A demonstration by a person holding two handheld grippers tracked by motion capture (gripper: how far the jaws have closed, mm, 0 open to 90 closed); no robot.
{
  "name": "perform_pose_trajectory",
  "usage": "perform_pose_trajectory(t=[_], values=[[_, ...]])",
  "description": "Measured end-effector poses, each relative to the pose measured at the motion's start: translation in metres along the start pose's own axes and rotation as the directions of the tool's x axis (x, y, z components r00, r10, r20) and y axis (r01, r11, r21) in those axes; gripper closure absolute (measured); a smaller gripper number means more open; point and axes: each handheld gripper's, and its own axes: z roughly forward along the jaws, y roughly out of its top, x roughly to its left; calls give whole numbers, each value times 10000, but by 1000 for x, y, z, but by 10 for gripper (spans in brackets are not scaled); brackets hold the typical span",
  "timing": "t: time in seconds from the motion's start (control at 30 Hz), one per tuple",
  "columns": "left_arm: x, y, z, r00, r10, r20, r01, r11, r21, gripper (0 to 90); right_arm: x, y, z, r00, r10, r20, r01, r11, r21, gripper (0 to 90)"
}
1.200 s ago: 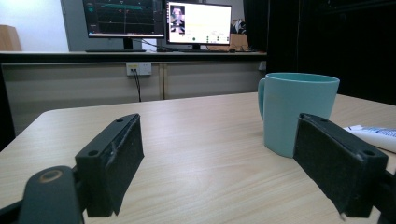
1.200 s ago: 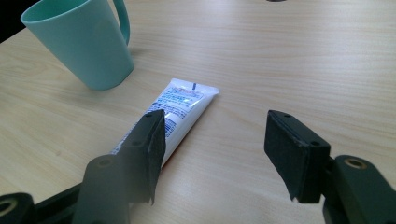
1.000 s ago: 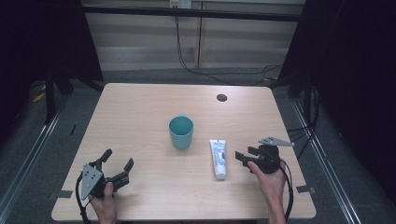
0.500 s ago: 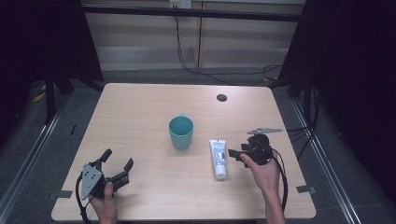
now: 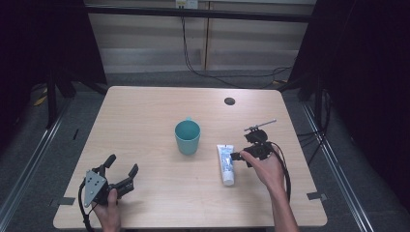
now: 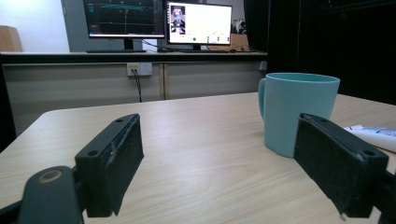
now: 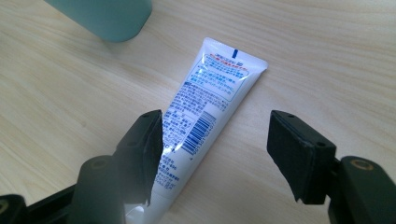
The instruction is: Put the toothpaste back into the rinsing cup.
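Since the earlier frame my right claw (image 5: 238,156) has travelled from the right edge of the worktop (image 5: 145,121) in toward the middle and now sits just beside the tube (image 5: 226,164), while my left claw (image 5: 121,170) has kept its place at the lower left of the high view. The tube lies flat on the worktop, right of centre in the high view, a little below and to the right of the mug (image 5: 187,137) and apart from it. It lies immediately left of my right claw there, with its long axis running up and down the frame, so the claw comes at it from the side, across its width. In the right gripper view the tube (image 7: 205,112) slants from the flat crimped end at upper right of centre down toward the lower left, passing under the left jaw; the right jaw stands over bare wood, so I judge the claw needs to shift a little to straddle the tube before closing. The right hand is far nearer to it than the left. My right claw (image 7: 212,154) is released, jaws apart and nothing pressed between them. My left claw (image 6: 233,172) is likewise spread wide and empty, resting low, with the mug (image 6: 296,112) standing beyond its right jaw. The tube is white with blue printing, a red line of text and a barcode; it looks soft and glossy. The mug is plain teal, upright.
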Motion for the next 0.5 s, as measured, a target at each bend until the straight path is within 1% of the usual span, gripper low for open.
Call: perform_pose_trajectory(t=[0.07,0.1,0.13,0.2,0.27,0.43,0.5], values=[[0,0,0,10000,3,5,-3,10000,1,159,1,4,2,9999,-76,79,74,9995,302,359],[0,0,0,10000,8,4,-8,10000,-1,159,1,5,3,9999,-34,131,28,9990,457,361],[0,0,0,10000,8,10,-8,10000,-1,159,1,8,6,9998,113,148,-123,9975,700,363],[0,0,0,10000,11,10,-11,10000,1,159,1,9,6,9998,78,181,-92,9971,753,363],[0,0,0,10000,6,12,-6,10000,1,159,3,13,9,9994,295,165,-310,9947,979,346],[0,0,0,10000,7,24,-7,10000,-3,159,5,21,18,9990,441,-78,-424,9867,1568,347],[0,0,0,10000,7,27,-7,10000,-4,159,5,24,22,9990,446,39,-446,9832,1768,347]])
